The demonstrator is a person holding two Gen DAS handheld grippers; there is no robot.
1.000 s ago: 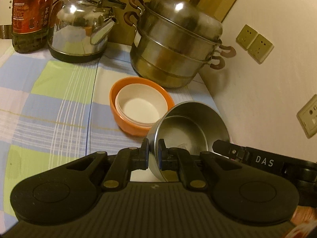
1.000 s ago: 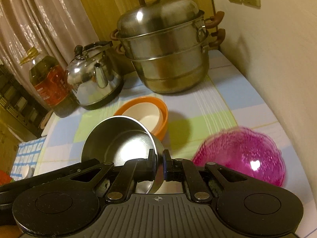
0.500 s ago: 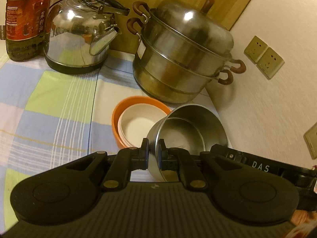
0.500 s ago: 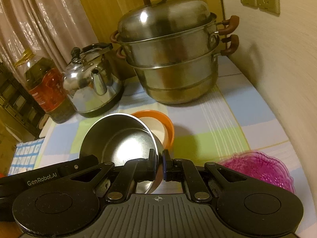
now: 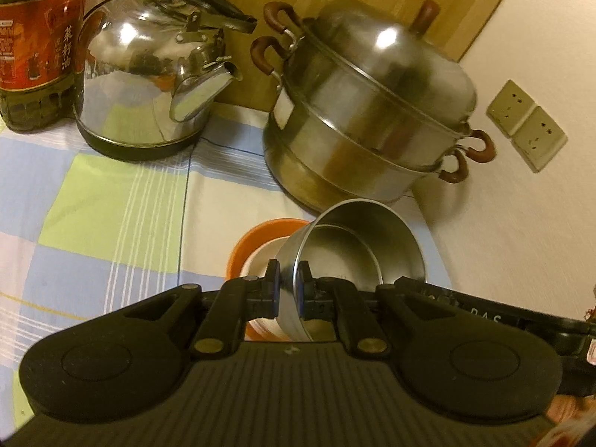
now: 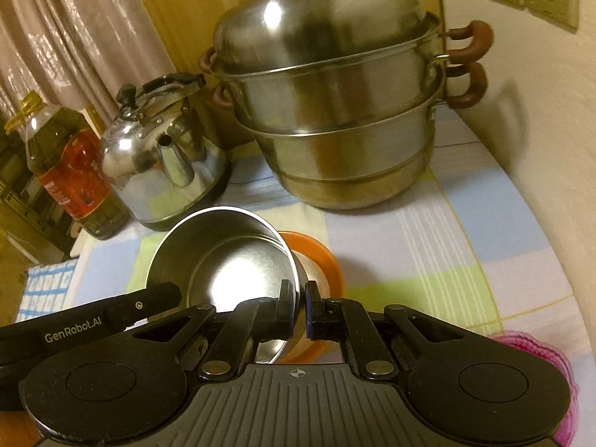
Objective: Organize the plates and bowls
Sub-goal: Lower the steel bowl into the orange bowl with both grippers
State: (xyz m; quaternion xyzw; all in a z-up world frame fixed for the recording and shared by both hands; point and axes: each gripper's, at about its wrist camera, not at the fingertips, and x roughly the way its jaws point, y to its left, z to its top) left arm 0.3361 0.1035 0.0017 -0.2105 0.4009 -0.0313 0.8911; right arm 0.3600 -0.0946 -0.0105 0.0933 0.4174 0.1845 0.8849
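Note:
Both grippers pinch the rim of one steel bowl (image 5: 350, 260), which hangs just above the orange bowl (image 5: 260, 231). My left gripper (image 5: 288, 294) is shut on the bowl's left wall. My right gripper (image 6: 301, 307) is shut on the right wall of the steel bowl (image 6: 223, 257). The orange bowl (image 6: 320, 257) holds a cream bowl (image 5: 260, 260) nested inside, and the steel bowl covers most of both. A pink glass bowl (image 6: 540, 365) sits at the lower right edge of the right wrist view.
A steel steamer pot (image 5: 368, 111) stands just behind the bowls, against the wall (image 5: 521, 223). A kettle (image 5: 149, 74) and an oil bottle (image 5: 33, 44) stand further left on the checked tablecloth (image 5: 104, 216). Wall sockets (image 5: 527, 124) are to the right.
Both grippers carried the steel bowl forward toward the steamer pot, from beside the orange bowl to over it. The pink bowl slid toward the right wrist frame's lower edge.

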